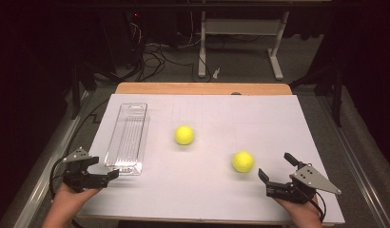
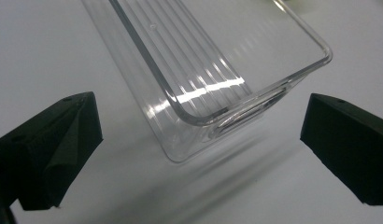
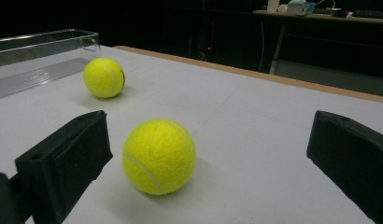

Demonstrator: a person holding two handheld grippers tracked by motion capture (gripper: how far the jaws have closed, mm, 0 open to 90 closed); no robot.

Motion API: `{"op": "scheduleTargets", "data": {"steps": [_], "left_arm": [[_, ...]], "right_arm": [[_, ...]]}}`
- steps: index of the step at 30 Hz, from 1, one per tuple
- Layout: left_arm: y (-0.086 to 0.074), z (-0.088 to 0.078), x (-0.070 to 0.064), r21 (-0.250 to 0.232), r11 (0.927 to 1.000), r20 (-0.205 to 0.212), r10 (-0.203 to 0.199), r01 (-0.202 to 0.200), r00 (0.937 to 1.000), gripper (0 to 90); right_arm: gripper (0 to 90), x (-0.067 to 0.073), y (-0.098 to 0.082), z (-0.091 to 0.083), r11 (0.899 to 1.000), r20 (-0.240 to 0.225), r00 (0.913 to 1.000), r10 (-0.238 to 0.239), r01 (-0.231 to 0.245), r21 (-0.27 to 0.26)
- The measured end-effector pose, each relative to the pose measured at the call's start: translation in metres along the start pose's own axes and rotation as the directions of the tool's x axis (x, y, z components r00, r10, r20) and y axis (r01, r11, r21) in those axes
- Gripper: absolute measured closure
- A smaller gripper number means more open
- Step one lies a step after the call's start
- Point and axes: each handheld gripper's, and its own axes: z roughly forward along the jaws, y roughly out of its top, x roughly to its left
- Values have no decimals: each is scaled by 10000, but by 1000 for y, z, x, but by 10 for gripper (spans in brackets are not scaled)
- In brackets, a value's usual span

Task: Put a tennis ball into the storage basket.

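High view first: the clear plastic tray [image 1: 128,138] lies lengthwise on the left part of the white table [image 1: 259,118], and it serves as the landmark for the rest. The left gripper [image 1: 103,167] sits just off the tray's near end, on its left-hand side, held in the person's left hand [image 1: 69,197]. Its jaws are spread wide with nothing between the pads. In the left gripper view the near corner of the tray [image 2: 217,84] lies ahead of the two black jaws, in line with the gap but clear of both pads; one jaw stands to each side of that corner, neither touching it.

To the right of the tray, near its middle, rests one yellow tennis ball, the far ball [image 1: 184,135]. The near ball [image 1: 243,161] lies farther right of the tray, well apart from it, nearer the person. The right gripper [image 1: 277,168] lies just right of this near ball, farthest from the tray, with its jaws spread and empty. In the right gripper view the near ball [image 3: 159,156] sits on the table between the jaws, close to the left one, and the far ball [image 3: 104,77] lies beyond it, beside the tray's wall [image 3: 40,58].
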Motion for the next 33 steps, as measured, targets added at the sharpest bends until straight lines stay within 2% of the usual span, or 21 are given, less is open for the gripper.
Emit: {"op": "scheduleTargets", "data": {"steps": [3, 6, 7, 10, 19, 26, 27, 28, 29, 30, 31, 32, 33], "left_arm": [[-1, 2, 0, 202, 9998, -150, 50, -47, 9999, 3], [-4, 5, 1, 602, 9982, -367, 92, -70, 9993, 3], [-4, 5, 1, 602, 9982, -367, 92, -70, 9993, 3], [-6, 7, -2, 1085, 9941, -314, -28, 61, 9995, 6], [-9, 12, -1, 1656, 9859, -778, -99, 227, 9969, 7], [-12, 12, -3, 1970, 9804, -1040, 114, 93, 9945, 8], [-13, 12, -3, 1967, 9804, -1098, 90, 129, 9939, 8], [-14, 15, -3, 2108, 9770, -1428, 1, 303, 9898, 8], [-14, 15, -3, 2108, 9770, -1428, 1, 303, 9898, 8], [-16, 15, -4, 2346, 9718, -1616, 159, 227, 9867, 8], [-16, 15, -4, 2346, 9718, -1616, 159, 227, 9867, 8], [-17, 15, -6, 2511, 9678, -1850, 325, 153, 9822, 8], [-17, 15, -6, 2511, 9678, -1850, 325, 153, 9822, 8]], "right_arm": [[3, 0, 0, 0, 10000, -4, 10000, -8, 8, 5], [3, 0, 0, 0, 10000, -16, 10000, -25, 25, 15], [3, 1, 0, 0, 10000, -17, 10000, -25, 25, 14], [3, 1, 0, 0, 10000, -16, 10000, -32, 32, 18], [4, 2, -1, 1, 10000, -34, 10000, -48, 48, 60], [3, 2, -1, 0, 9999, 0, 9999, -102, 102, 51], [3, 2, -1, 0, 9999, 0, 9999, -102, 102, 51], [3, 3, -1, 0, 10000, -47, 10000, 79, -79, 11], [3, 3, -1, 0, 10000, -47, 10000, 79, -79, 11], [3, 3, -1, 0, 10000, -92, 10000, -11, 11, -12], [3, 3, -1, 0, 10000, -92, 10000, -11, 11, -12], [3, 1, -1, -1, 10000, -97, 10000, -5, 4, -32], [3, 1, -1, -1, 10000, -97, 10000, -5, 4, -32]]}}
